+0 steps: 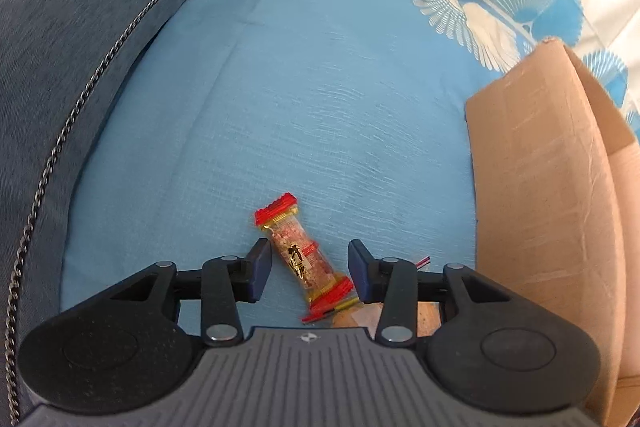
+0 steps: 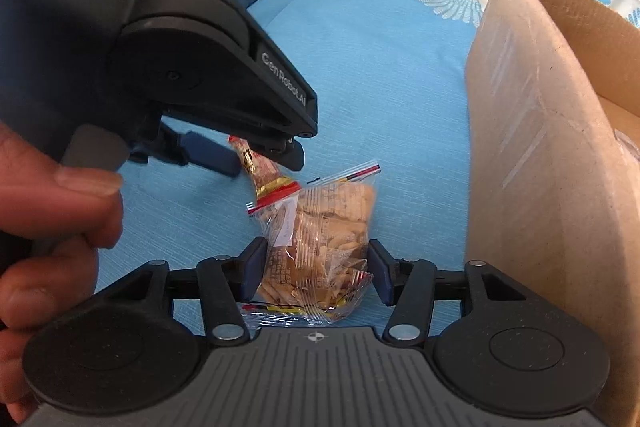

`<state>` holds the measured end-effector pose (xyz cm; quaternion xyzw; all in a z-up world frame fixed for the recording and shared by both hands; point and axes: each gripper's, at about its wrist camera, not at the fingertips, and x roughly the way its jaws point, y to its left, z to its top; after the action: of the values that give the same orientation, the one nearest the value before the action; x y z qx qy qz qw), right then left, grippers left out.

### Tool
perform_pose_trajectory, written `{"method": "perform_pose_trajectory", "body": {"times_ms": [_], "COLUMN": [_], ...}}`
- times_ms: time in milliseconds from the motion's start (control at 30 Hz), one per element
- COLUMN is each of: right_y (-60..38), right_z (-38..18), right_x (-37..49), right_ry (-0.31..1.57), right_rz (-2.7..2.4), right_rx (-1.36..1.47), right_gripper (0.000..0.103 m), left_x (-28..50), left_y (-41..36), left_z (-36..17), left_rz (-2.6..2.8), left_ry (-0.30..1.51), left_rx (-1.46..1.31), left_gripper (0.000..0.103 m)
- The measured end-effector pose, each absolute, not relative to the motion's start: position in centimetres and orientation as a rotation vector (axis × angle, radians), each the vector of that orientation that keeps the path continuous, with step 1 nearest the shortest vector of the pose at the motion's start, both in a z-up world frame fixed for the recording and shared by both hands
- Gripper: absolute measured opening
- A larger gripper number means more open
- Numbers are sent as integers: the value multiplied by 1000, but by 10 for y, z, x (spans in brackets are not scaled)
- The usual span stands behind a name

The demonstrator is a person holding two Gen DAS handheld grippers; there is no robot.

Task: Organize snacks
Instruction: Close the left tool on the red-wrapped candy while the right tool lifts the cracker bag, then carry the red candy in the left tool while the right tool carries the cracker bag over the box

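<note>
A snack bar (image 1: pixel 304 261) in clear wrap with red ends lies slantwise on the blue sheet, between the fingers of my left gripper (image 1: pixel 310 267). The jaws stand a little wider than the bar, so the gripper is open. From the right wrist, the same bar (image 2: pixel 262 175) shows under the left gripper (image 2: pixel 256 155). A clear bag of pale crackers (image 2: pixel 320 239) sits between the pads of my right gripper (image 2: pixel 316 273). Both pads touch the bag's sides, so this gripper is shut on it. A corner of that bag (image 1: pixel 354 319) peeks out behind the left fingers.
An open cardboard box (image 1: pixel 540 187) (image 2: pixel 540 147) stands close on the right. A dark blue cushion (image 1: pixel 80 27) with a metal chain (image 1: pixel 60 143) borders the left. A person's hand (image 2: pixel 48 227) holds the left gripper's handle. The patterned blue and white sheet (image 1: pixel 320 87) stretches ahead.
</note>
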<state>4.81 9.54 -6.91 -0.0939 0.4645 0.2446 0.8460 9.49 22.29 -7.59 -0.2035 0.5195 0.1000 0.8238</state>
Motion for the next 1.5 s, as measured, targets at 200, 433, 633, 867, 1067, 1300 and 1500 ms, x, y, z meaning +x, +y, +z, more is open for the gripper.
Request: {"method": "perform_pose_trajectory", "body": {"times_ms": [200,433,633,867,1067,1300,1500], "right_y": [94,91,91,91,93,96,94], "right_z": [-71,-71,-71,-73,-75,-73,-56], "right_x": [50,53,55,58,57,52,45], "right_ry": [984,991,993,1002,997,985,898], "right_rz": [518,509,514,520,524,525,543], "right_rx": [-192,-165,-150,-153,-173,-189,-148], "right_gripper": [58,58,59,61,61,58,53], "left_x": [90,74,64,75,82,82,73], "left_y": [232,258,285,277,266,264,272], "left_z": [-70,-67,-65,-68,-72,-74,-62], "left_rz": [235,283,307,305,305,327,366], "left_ry": [1105,1119,1100,1114,1127,1126,1059], "left_rx": [-323,-305,-433,-420,-344,-322,-400], "left_gripper": [18,18,24,38,38,21,18]}}
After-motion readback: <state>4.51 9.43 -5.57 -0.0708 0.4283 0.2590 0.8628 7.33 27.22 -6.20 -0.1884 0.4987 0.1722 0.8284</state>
